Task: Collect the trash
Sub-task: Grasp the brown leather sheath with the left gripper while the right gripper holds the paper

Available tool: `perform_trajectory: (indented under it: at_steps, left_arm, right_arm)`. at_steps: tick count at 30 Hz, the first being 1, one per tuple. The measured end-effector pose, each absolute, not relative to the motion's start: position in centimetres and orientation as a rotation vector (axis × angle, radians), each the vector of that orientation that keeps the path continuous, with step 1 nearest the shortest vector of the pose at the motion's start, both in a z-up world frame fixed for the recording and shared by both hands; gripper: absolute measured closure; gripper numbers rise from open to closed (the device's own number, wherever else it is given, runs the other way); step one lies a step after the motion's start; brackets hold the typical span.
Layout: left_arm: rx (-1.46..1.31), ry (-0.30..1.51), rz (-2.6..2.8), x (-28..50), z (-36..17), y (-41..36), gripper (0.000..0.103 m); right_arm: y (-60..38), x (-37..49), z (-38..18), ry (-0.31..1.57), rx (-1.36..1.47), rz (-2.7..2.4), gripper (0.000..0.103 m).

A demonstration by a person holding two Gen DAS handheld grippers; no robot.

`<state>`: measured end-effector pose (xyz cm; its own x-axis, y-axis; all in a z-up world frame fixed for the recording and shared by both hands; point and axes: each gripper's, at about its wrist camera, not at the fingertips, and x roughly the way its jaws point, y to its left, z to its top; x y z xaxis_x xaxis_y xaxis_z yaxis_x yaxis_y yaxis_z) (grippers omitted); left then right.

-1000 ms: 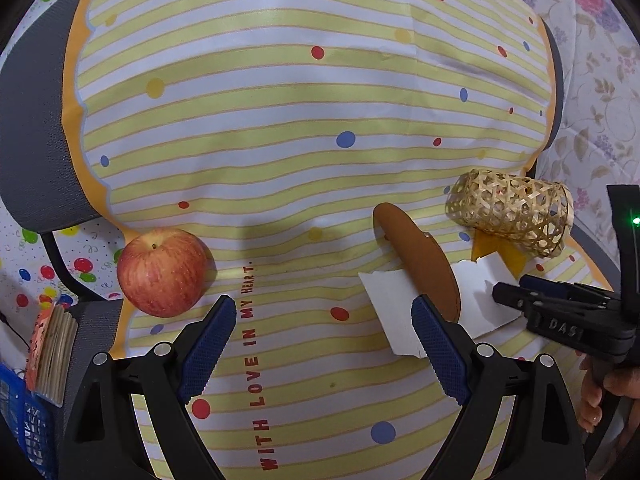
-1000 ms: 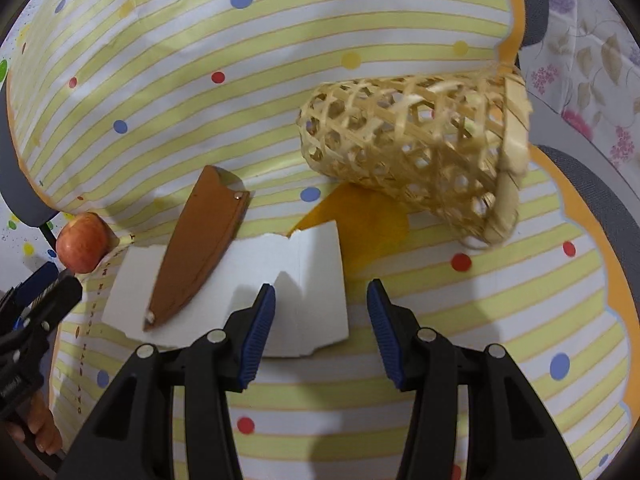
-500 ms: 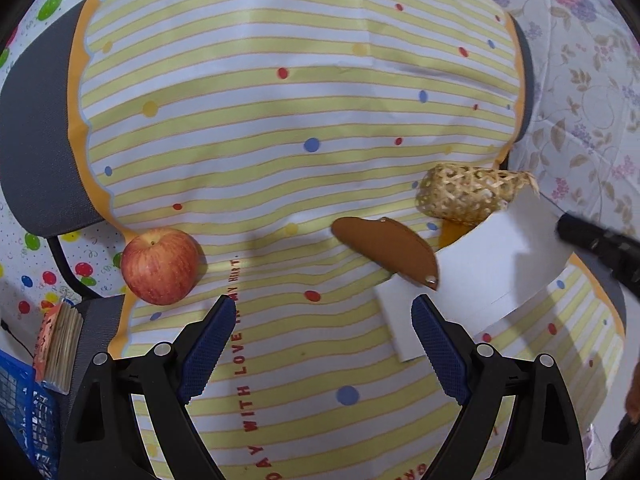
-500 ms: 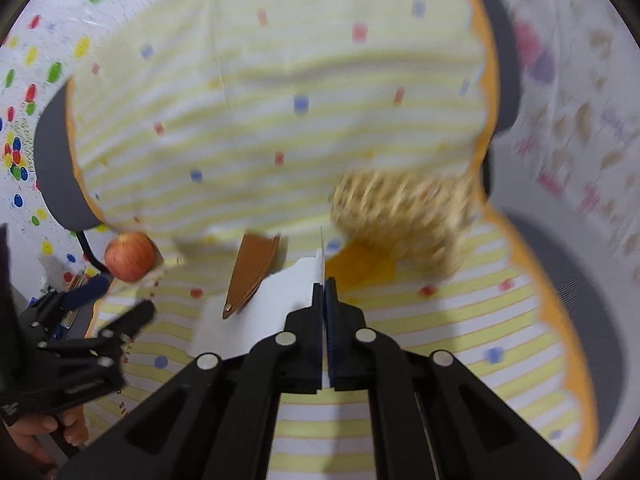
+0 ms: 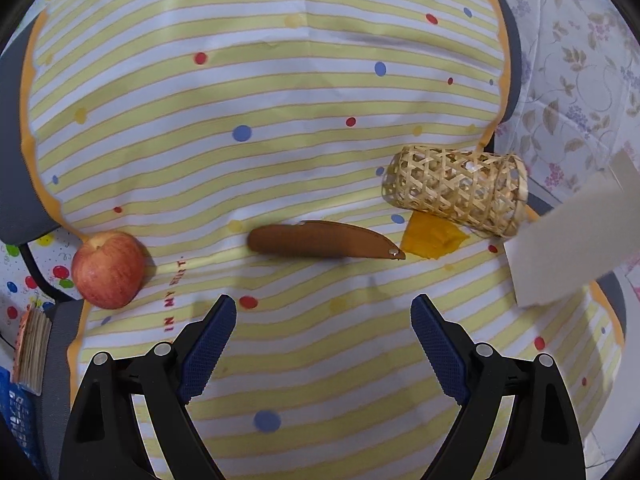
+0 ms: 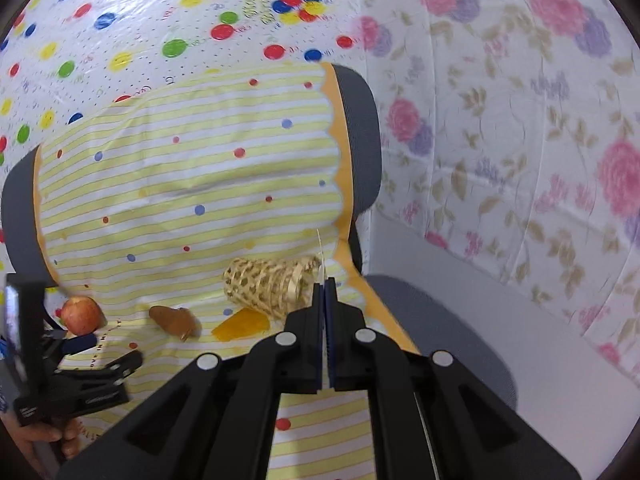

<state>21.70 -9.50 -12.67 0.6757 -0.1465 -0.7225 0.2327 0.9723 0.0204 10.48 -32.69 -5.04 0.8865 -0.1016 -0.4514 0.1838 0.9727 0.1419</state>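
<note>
**White Paper Held Up Off the Table**

The right gripper (image 6: 323,292) has its jaws squeezed tight on a piece of white paper (image 5: 568,248). In the right wrist view the paper shows only as a thin edge between the blue pads. In the left wrist view the paper hangs in the air at about 3 o'clock, above the striped cloth (image 5: 280,120).

The left gripper (image 5: 324,344) has its jaws spread wide, with nothing between them. It hovers over the cloth.

A woven basket (image 5: 456,192) lies on its side at about 2 o'clock. An orange scrap (image 5: 432,240) lies just beside the basket, partly under it. A brown leather sheath (image 5: 320,238) lies flat near the middle, with its tip just beside the orange scrap. A red apple (image 5: 108,268) sits at 9 o'clock, at the cloth's edge, well apart from the rest.
</note>
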Motion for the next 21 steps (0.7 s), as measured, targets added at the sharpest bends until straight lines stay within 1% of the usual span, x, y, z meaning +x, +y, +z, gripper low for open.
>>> perform_trajectory:
  at_steps: [6, 11, 16, 21]
  left_arm:
    - [0.045, 0.811, -0.167, 25.8, -12.5, -10.4, 0.015]
    - [0.058, 0.822, -0.11, 28.8, -12.9, -11.4, 0.014]
    - [0.084, 0.905, -0.064, 32.5, -14.9, -12.6, 0.015]
    - [0.13, 0.978, -0.06, 33.1, -16.2, -11.6, 0.015]
  right_arm:
    - [-33.6, 11.2, -6.7, 0.487, 0.237, -0.111, 0.101]
    - [-34.0, 12.1, -8.0, 0.516, 0.251, -0.09, 0.101]
    - [-34.1, 12.7, -8.8, 0.54, 0.256, -0.08, 0.101]
    - [-34.2, 12.8, -9.2, 0.558, 0.261, -0.069, 0.101]
